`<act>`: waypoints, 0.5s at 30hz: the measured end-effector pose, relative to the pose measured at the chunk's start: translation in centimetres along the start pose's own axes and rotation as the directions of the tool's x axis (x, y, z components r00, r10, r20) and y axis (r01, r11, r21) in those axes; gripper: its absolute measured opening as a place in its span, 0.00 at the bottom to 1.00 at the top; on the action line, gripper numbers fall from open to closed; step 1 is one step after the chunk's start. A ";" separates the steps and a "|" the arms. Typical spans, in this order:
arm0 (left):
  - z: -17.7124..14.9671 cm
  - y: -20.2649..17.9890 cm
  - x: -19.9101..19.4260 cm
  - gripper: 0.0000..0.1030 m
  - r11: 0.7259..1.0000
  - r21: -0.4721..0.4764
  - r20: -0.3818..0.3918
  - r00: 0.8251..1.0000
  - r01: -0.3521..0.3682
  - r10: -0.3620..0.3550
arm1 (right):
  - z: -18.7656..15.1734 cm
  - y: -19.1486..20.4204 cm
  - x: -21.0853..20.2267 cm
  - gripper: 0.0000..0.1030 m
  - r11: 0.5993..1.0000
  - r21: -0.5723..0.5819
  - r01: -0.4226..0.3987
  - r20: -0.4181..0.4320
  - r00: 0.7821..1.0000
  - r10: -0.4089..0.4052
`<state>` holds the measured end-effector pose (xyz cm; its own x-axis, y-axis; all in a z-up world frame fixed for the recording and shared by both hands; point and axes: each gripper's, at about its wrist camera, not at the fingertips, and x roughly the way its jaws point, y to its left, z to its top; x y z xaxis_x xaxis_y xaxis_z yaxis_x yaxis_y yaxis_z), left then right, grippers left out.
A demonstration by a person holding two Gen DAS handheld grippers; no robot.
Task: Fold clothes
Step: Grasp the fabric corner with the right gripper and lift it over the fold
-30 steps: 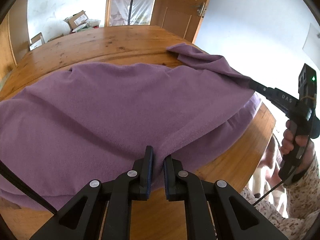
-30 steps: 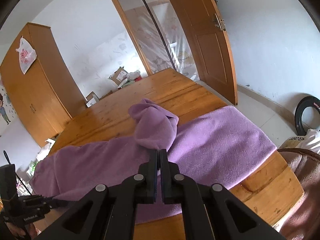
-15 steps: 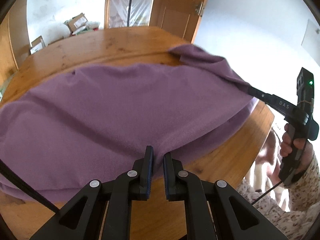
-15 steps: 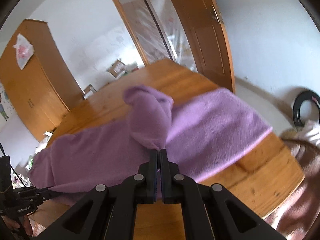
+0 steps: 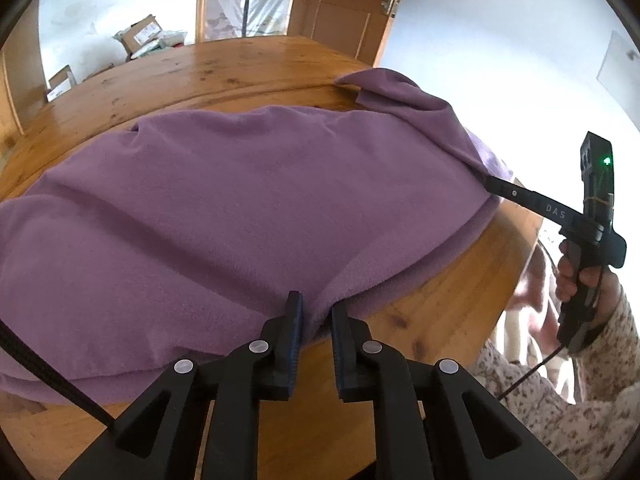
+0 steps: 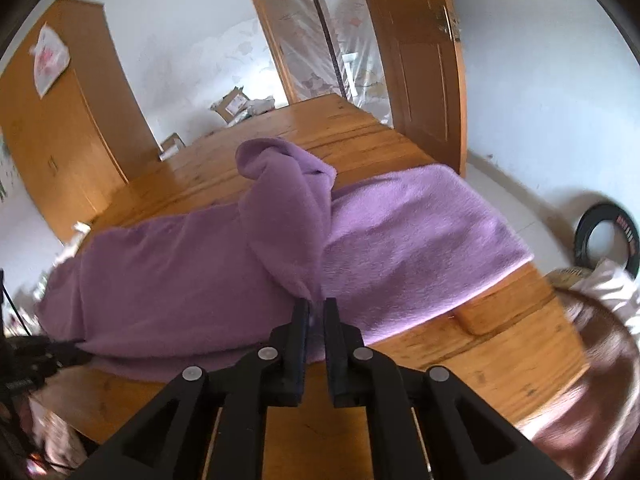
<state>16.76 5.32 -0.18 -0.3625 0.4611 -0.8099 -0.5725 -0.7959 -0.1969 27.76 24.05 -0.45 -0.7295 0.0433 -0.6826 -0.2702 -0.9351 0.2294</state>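
Observation:
A purple fleece garment (image 5: 240, 200) lies spread over the wooden table (image 5: 200, 76), with one layer folded over itself. My left gripper (image 5: 316, 312) is at its near hem. Its jaws are opening, and a ridge of the cloth still fills the gap and touches both pads. In the right wrist view a sleeve-like part of the garment (image 6: 288, 208) drapes back toward me and tapers into my right gripper (image 6: 316, 308). Those jaws are opening too, with purple cloth still pinched between them. A hand (image 5: 576, 272) holds the right gripper at the table's right edge.
The table's near edge (image 6: 500, 340) is bare wood. An open door (image 6: 420, 60) and a wooden wardrobe (image 6: 60, 140) stand behind. Cardboard boxes (image 5: 140, 36) lie on the floor beyond. A black ring (image 6: 608, 236) and a brown seat (image 6: 592, 360) are at the right.
Both grippers' jaws have parted a little. The right gripper has come down and tipped toward the table with the sleeve. The folded layer now lies flatter on the garment.

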 end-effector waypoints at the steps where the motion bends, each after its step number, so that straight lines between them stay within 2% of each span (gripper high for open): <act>1: -0.1 0.1 -0.2 0.15 1.000 0.005 -0.004 1.000 0.006 -0.006 | 0.0 0.0 -0.2 0.06 1.000 -0.014 0.014 -0.006 1.000 -0.015; 4: -0.3 0.2 -1.0 0.15 0.999 0.001 -0.002 0.999 0.039 -0.039 | 0.3 -0.3 -0.9 0.07 0.999 -0.028 0.039 0.003 0.999 -0.039; 8: 0.6 0.2 -1.9 0.15 0.996 -0.024 0.034 0.996 0.083 -0.082 | 2.1 0.2 -1.5 0.08 0.997 -0.074 0.025 0.049 0.999 -0.021; 10: 1.2 -0.1 -2.1 0.15 0.994 -0.023 0.062 0.992 0.111 -0.109 | 3.1 0.8 -1.5 0.13 0.995 -0.104 0.011 0.070 0.998 -0.004; 12: 1.8 -0.4 -1.9 0.26 0.992 -0.021 0.068 0.990 0.123 -0.121 | 4.2 1.8 -1.2 0.27 0.990 -0.141 -0.009 0.087 0.996 0.021; 13: 2.2 -0.6 -1.4 0.31 0.993 -0.017 0.067 0.991 0.114 -0.112 | 4.8 2.4 -1.1 0.30 0.987 -0.159 -0.019 0.095 0.995 0.034; 15: 2.9 -0.9 -0.3 0.32 0.994 -0.009 0.053 0.993 0.110 -0.109 | 5.6 4.0 0.0 0.33 0.974 -0.227 -0.017 0.091 0.995 0.039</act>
<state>15.24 7.02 1.88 -0.3365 0.5657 -0.7528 -0.6023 -0.7438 -0.2898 23.15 22.23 4.39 -0.7934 0.0388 -0.6075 -0.1077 -0.9912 0.0773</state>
